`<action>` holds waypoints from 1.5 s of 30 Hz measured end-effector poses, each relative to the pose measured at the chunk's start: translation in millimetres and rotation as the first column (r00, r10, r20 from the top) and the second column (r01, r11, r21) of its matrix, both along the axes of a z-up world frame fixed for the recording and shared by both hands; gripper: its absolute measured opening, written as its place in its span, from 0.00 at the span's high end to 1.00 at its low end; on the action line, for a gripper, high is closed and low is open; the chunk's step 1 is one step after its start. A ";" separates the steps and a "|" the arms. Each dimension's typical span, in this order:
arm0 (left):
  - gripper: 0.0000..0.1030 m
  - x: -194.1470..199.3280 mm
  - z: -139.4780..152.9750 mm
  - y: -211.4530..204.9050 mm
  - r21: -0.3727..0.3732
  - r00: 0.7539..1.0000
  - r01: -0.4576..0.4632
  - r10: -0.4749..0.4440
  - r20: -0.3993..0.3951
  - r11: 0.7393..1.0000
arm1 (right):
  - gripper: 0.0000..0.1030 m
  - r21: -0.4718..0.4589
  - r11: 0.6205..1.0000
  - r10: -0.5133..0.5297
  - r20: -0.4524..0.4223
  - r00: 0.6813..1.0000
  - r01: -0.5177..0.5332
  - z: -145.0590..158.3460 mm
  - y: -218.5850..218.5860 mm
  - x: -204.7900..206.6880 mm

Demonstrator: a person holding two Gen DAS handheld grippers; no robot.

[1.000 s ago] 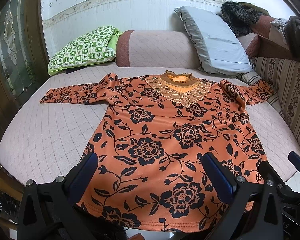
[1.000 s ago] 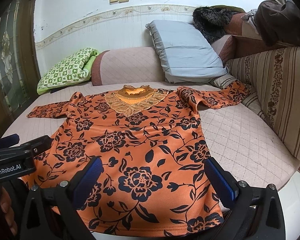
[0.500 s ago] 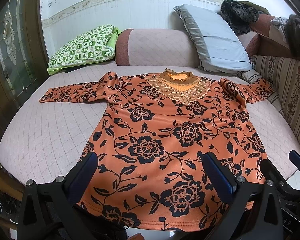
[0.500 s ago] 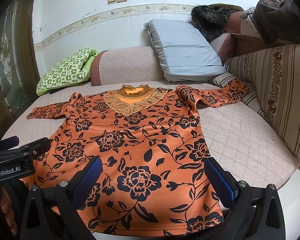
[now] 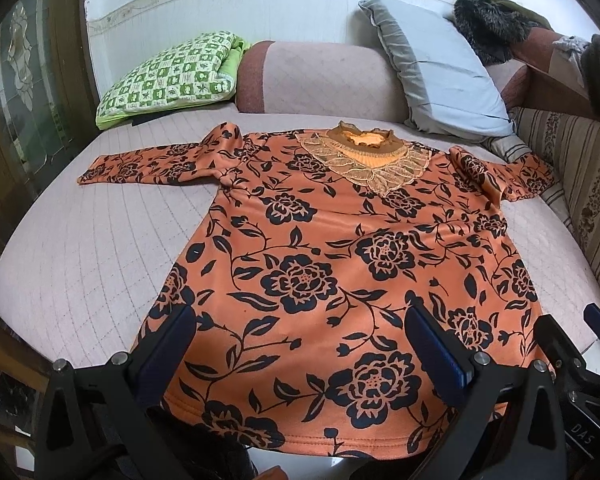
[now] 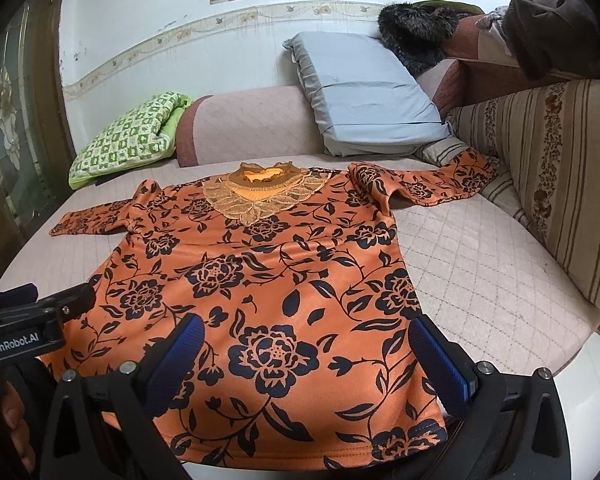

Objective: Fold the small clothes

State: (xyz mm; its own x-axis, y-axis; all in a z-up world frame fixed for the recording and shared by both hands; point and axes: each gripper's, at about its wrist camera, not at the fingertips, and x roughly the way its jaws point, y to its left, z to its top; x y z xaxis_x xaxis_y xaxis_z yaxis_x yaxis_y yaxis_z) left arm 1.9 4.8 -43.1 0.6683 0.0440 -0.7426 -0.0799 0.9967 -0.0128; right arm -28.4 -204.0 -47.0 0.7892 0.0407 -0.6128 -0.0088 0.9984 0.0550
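Note:
An orange long-sleeved top with black flowers and a lace collar [image 5: 340, 264] lies flat, front up, on the pink quilted bed, sleeves spread to both sides; it also shows in the right wrist view [image 6: 276, 280]. Its hem faces me at the bed's near edge. My left gripper [image 5: 300, 344] is open and empty, hovering over the hem's left half. My right gripper [image 6: 304, 356] is open and empty over the hem's right half. The left gripper's body shows at the left of the right wrist view [image 6: 36, 324].
A green checked pillow [image 5: 172, 76] and a grey pillow [image 5: 440, 72] lean at the bed's far side against a pink bolster [image 5: 320, 76]. A striped sofa back [image 6: 560, 184] runs along the right. Dark clothes [image 6: 420, 32] pile at the back right. A wooden door [image 5: 16, 128] stands at left.
Both grippers have drifted very slightly; the view of the top is almost the same. The top has not moved and nothing was taken hold of.

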 end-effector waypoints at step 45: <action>0.00 206.5 -102.0 20.9 -0.117 0.989 0.041 -0.057 -0.135 0.992 | 0.92 0.346 0.727 -0.461 -0.393 0.796 0.593 -100.6 -386.1 423.2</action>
